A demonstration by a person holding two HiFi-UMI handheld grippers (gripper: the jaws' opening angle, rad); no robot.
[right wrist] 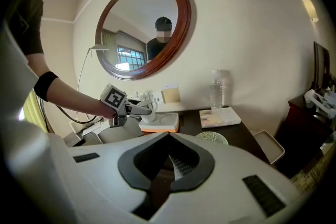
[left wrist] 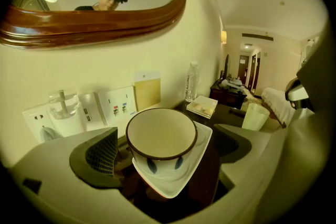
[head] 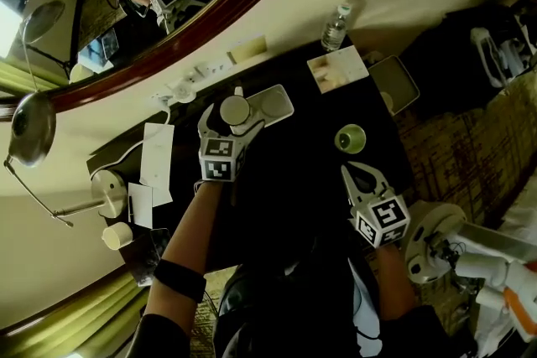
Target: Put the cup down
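**Cup set down on the tray, release step in hand**
The blue-patterned cup (left wrist: 161,141) is seen standing on the white tray (head: 277,103) at the rear edge of the dark desk (head: 302,180). It is flanked by the wide-open jaws of the left gripper (head: 233,120), whose pads are not pressed on it. The right gripper (head: 347,170) is held closed and empty nearer the front edge. A straight withdrawal, kept clear of the cup, is judged to be needed next.

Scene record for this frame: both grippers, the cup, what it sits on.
left gripper: open, jaws either side of the cup, pads not pressing it
right gripper: shut, empty, above the dark table
cup: upright, empty, standing on the white tray
task state: cup looks set down; left gripper not yet withdrawn
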